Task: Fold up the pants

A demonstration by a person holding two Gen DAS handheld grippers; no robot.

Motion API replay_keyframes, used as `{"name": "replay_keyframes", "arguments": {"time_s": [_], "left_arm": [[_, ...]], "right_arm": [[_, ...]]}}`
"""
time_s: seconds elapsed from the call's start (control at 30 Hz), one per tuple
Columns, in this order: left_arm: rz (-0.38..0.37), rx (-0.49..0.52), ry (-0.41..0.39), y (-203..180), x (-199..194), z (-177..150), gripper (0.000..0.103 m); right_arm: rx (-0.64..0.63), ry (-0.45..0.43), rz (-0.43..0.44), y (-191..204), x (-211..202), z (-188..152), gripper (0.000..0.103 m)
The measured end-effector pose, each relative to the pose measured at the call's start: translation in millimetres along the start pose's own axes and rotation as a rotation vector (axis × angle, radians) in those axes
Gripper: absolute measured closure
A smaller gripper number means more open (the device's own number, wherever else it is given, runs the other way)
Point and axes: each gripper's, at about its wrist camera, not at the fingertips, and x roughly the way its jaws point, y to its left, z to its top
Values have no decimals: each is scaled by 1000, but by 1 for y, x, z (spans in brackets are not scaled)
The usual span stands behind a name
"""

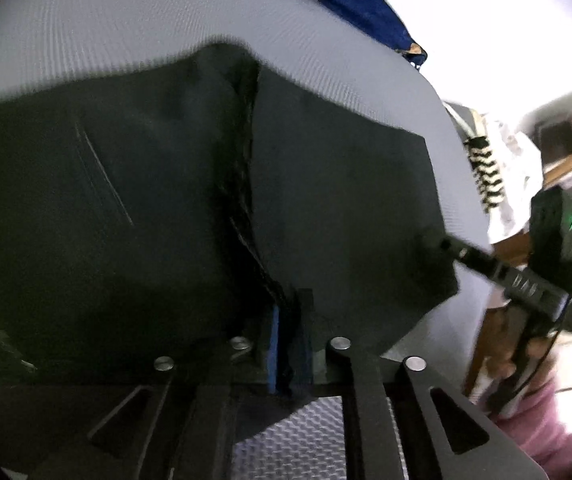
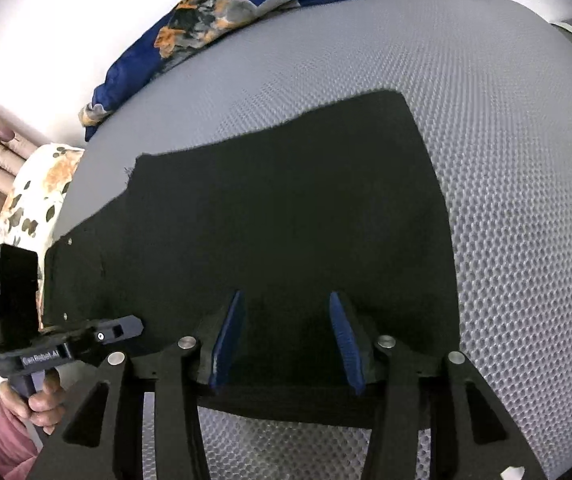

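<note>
Black pants [image 2: 286, 216] lie flat on a grey mesh mattress [image 2: 506, 160], and fill most of the left wrist view [image 1: 125, 200]. My left gripper [image 1: 283, 344] is shut on the near edge of the pants by the centre seam. It shows at the left of the right wrist view [image 2: 121, 330]. My right gripper [image 2: 286, 344] is open, its blue pads [image 2: 227, 340] resting on the near edge of the pants. Its tip also shows at the pants' right edge in the left wrist view [image 1: 434, 242].
A dark blue patterned blanket [image 2: 205, 28] lies at the far edge of the mattress. A floral pillow [image 2: 33, 200] sits at the left. Wooden furniture [image 1: 566, 168] and a striped cloth [image 1: 486, 172] stand to the right of the bed.
</note>
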Motion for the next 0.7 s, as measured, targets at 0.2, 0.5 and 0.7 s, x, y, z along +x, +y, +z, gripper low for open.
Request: {"name": "replay_keyframes", "arguments": {"time_s": [0.2,0.5,0.7], "left_arm": [[163,151,-186,-20,-23,21,79],[270,230,-200,-29,12,66,75],[272,215,-158,-22,36,77,75]], "right_arm": [[-102,-86,-139,7,-3,35,59],[-141,-67,-226,-1,28,66,60],[-139,-63,-229,-3,33,64,60]]}}
